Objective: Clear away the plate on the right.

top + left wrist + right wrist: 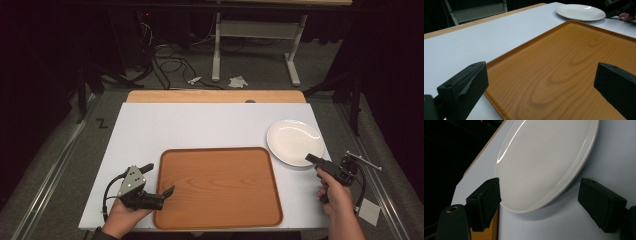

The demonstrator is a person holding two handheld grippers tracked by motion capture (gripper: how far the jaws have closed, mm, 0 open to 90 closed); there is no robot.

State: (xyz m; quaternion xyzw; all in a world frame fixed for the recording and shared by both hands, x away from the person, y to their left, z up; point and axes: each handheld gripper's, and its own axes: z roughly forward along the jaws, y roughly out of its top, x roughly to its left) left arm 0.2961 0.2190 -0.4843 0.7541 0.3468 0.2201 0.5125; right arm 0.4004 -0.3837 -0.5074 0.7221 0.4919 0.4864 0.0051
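High view: white table, wooden tray at the near middle, white plate beyond the tray's far right corner. Left gripper at the tray's left edge, jaws spread, one over the tray rim. Right gripper just at the plate's near edge; jaw state hard to tell here.

Left gripper view: jaws wide apart, grasping nothing, tray edge running between them; plate far off at top right.

Right gripper view: jaws released, straddling the plate's near rim, apparently not touching it.
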